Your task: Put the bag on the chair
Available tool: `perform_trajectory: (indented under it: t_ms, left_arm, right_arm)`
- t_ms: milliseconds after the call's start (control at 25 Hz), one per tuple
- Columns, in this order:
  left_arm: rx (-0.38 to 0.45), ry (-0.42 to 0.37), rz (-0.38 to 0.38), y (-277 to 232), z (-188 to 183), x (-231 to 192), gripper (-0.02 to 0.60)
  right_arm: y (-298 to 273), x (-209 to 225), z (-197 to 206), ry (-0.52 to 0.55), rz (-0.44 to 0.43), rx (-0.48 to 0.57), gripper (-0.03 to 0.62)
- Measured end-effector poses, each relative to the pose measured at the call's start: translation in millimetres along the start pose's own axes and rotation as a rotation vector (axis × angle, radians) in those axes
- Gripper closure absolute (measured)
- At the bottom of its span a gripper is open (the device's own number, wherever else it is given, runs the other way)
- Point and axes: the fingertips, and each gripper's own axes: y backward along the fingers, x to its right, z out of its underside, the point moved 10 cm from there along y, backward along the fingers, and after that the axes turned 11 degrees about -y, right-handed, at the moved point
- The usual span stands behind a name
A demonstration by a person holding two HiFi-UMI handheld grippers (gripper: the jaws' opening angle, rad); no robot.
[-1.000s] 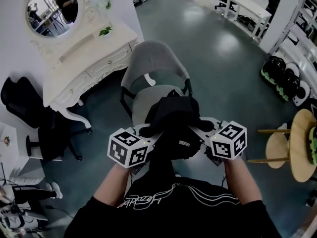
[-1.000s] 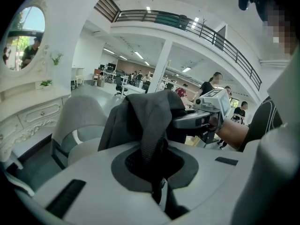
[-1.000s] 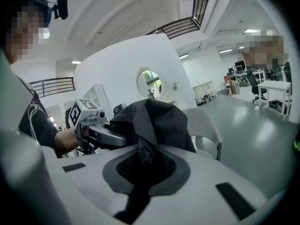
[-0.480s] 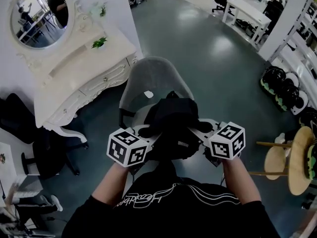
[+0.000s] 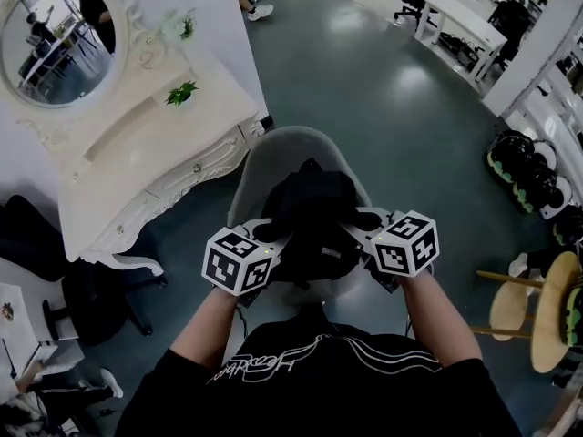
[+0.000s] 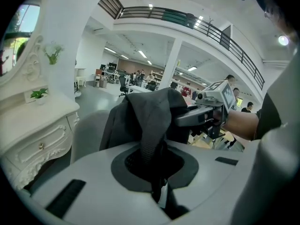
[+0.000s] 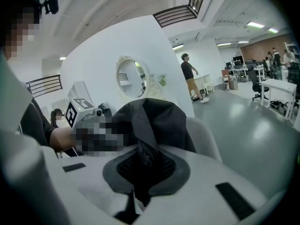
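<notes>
A black bag point(image 5: 314, 215) hangs between my two grippers, above the seat of a grey shell chair point(image 5: 273, 153). My left gripper point(image 5: 271, 235) is shut on a bag strap at the bag's left side. At the right side my right gripper point(image 5: 363, 222) is shut on another strap. In the left gripper view the dark strap point(image 6: 151, 149) runs down into the closed jaws, with the chair's back point(image 6: 89, 130) behind it. The right gripper view shows the bag's fabric point(image 7: 152, 118) bunched over its jaws, and the chair's rim point(image 7: 206, 137) beyond. Whether the bag touches the seat is hidden.
A white dressing table point(image 5: 137, 153) with a round mirror stands left of the chair. A black office chair point(image 5: 46, 235) is at far left. A wooden stool point(image 5: 547, 308) and black-green helmets point(image 5: 524, 162) are at right. Dark floor lies beyond the chair.
Both grippers have carried the bag forward. It has gone from the chair's near edge to over the seat, and the chair now lies directly under it.
</notes>
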Motion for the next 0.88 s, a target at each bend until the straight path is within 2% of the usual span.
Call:
perform_trajectory:
  t_ms: [400,680,880]
  left_arm:
    - [-0.029,0.015,-0.032,-49.4,15.6,-75.8,0.548]
    - [-0.114,0.015,-0.036,-90.6,51.8,-108.8,0.548]
    - [-0.111,-0.008,-0.025,-104.4,68.1,-118.3,0.548]
  right_arm:
    - [-74.5,55.2,-25.2,0.019,0.032,-0.08,0.585]
    - [-123.9,94.6,-4.3,0.023,0.068,-0.176,0.58]
    - [-136.9,105.2,10.7,-0.018,0.083,-0.14,0.577]
